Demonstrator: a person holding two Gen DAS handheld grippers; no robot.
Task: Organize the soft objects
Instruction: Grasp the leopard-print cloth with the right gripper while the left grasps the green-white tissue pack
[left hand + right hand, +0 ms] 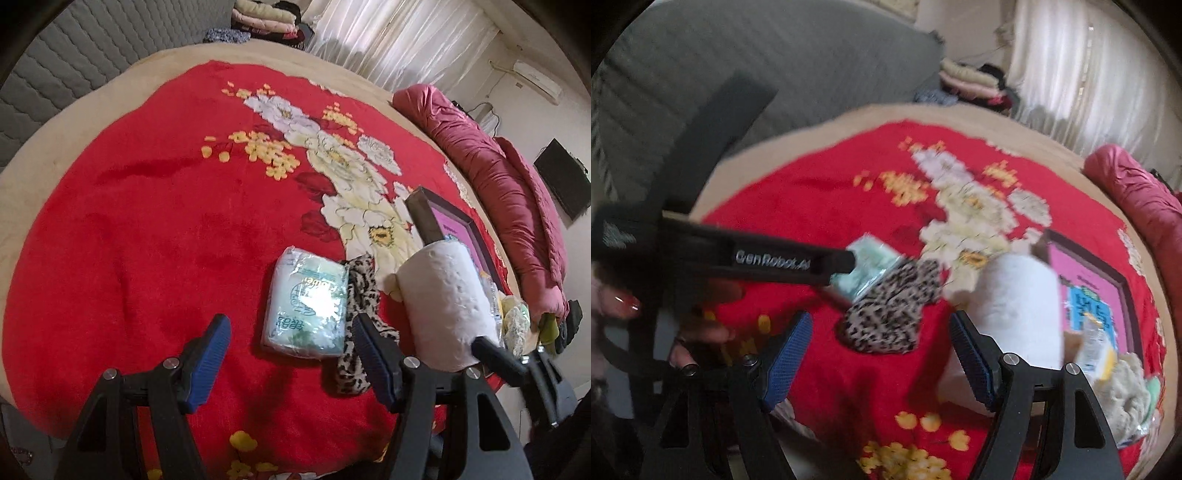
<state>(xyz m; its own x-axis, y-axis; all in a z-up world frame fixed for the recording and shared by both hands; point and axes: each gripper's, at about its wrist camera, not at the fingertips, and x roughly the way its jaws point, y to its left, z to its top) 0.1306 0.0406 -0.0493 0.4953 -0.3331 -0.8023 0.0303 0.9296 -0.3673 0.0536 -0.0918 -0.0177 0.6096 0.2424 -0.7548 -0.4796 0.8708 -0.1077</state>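
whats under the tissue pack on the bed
The tissue pack lies flat on the red floral blanket, its right edge against the leopard-print cloth. Whether the cloth runs underneath it is hidden by the pack itself. Both grippers hover open, empty.

"GenRobot.AI" stands in white on the black left gripper [827,269] arm — other print is too blurred.
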